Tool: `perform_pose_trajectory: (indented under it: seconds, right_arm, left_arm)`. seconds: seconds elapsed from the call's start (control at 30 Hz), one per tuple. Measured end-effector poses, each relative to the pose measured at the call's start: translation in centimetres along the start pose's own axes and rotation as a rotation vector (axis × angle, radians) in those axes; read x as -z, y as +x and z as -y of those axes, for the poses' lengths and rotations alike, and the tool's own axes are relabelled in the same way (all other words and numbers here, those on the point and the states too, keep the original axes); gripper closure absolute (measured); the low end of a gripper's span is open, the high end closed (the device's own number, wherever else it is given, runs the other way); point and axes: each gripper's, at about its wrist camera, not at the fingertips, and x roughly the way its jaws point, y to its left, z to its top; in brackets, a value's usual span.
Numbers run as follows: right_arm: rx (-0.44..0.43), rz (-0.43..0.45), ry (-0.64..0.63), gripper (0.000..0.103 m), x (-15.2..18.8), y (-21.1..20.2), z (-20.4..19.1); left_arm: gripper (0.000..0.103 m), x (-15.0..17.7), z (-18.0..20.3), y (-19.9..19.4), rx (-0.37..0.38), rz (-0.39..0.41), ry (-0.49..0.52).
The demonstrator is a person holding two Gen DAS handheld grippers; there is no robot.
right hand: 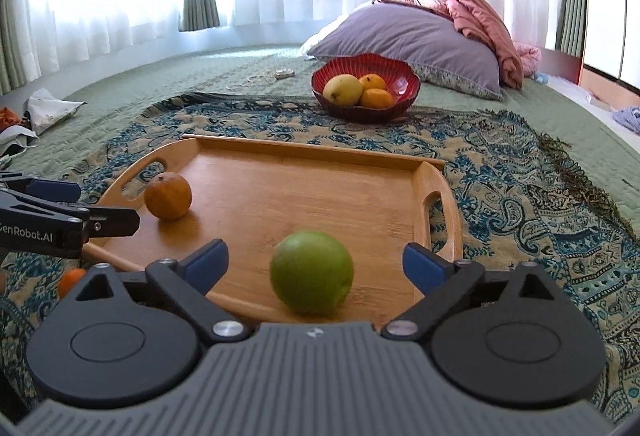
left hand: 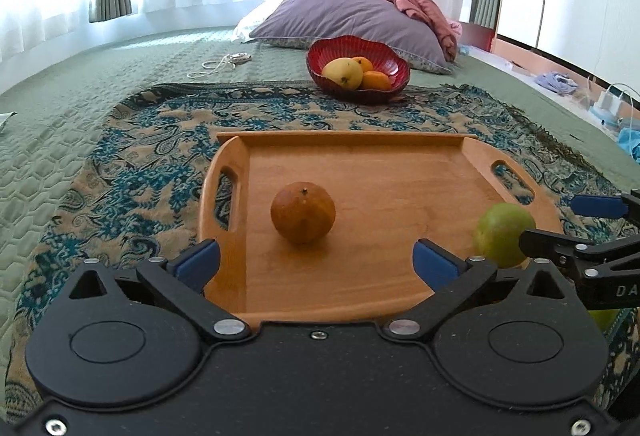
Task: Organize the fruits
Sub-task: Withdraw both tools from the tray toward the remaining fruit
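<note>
Black hand-held gripper (left hand: 316, 260), blue pads (left hand: 198, 263), perhaps rubber.

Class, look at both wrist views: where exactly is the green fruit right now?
The green fruit sits on the wooden tray near its front edge, between the open right gripper's fingers, untouched; the orange lies to its left.

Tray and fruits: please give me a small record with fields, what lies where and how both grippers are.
tray: wooden, on patterned cloth
on tray: orange, green fruit
bowl: red, beyond tray, holds yellow fruit and two small oranges
left gripper: open, orange ahead between the fingers, not touched
right gripper: open, green fruit between the fingers, contact unclear
beside tray: another small orange fruit, partly hidden
</note>
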Motion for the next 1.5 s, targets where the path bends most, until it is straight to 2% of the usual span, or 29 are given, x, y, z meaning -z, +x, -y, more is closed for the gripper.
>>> perform_pose_trajectory:
  seconds: [0.37, 0.77, 1.07, 1.23, 1.5]
  right_arm:
    - [0.01, 0.055, -0.027, 0.0, 2.1, -2.5, -0.1]
    - [0.056, 0.084, -0.055, 0.0, 5.7, -5.1, 1.1]
    - [0.065, 0.071, 0.0, 0.0, 7.7, -5.9, 2.3]
    - [0.042, 0.056, 0.05, 0.0, 8.3, -5.8, 3.0]
    - [-0.007, 0.038, 0.091, 0.005, 9.5, -5.8, 3.3]
  left_arm:
    - [0.0, 2.3, -0.4, -2.3, -0.008, 0.033, 0.014]
    - [0.0, 6.3, -0.6, -4.3, -0.009, 0.055, 0.008]
    - [0.0, 8.3, -0.4, -4.3, -0.033, 0.032, 0.029]
    - [0.001, 8.8, -0.2, -4.1, -0.051, 0.024, 0.038]
    - [0.021, 8.8, -0.6, -3.0, -0.017, -0.017, -0.009]
